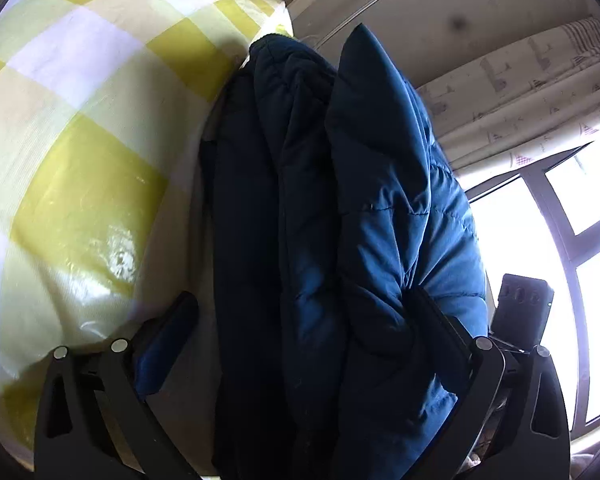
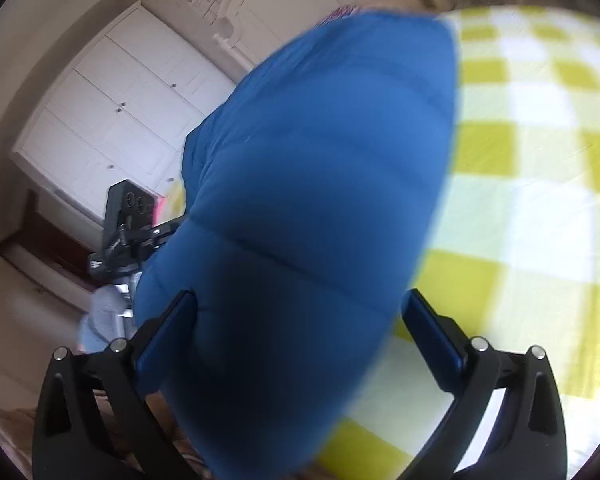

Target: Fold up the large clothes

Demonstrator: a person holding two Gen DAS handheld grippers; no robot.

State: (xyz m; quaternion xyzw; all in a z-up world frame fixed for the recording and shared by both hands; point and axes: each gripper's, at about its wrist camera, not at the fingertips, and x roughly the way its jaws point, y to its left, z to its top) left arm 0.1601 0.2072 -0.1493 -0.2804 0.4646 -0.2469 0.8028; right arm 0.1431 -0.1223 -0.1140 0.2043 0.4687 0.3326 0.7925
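Note:
A blue padded jacket [image 1: 340,200] hangs in thick folds over the yellow-and-white checked bed cover [image 1: 80,140]. My left gripper [image 1: 304,332] stands open and wide around the jacket's bulk. Its left pad [image 1: 168,344] is clear of the cloth, and its right finger is half buried under a fold. In the right wrist view the jacket [image 2: 320,160] is blurred and fills the middle. My right gripper [image 2: 300,328] is open wide with the jacket between its jaws. The right pad [image 2: 436,336] is apart from the cloth, over the checked cover [image 2: 520,200].
A bright window [image 1: 540,220] with a patterned curtain [image 1: 520,92] is to the right in the left wrist view. White wardrobe doors [image 2: 112,120] stand at the left of the right wrist view. A black device [image 2: 128,216] shows beside the jacket.

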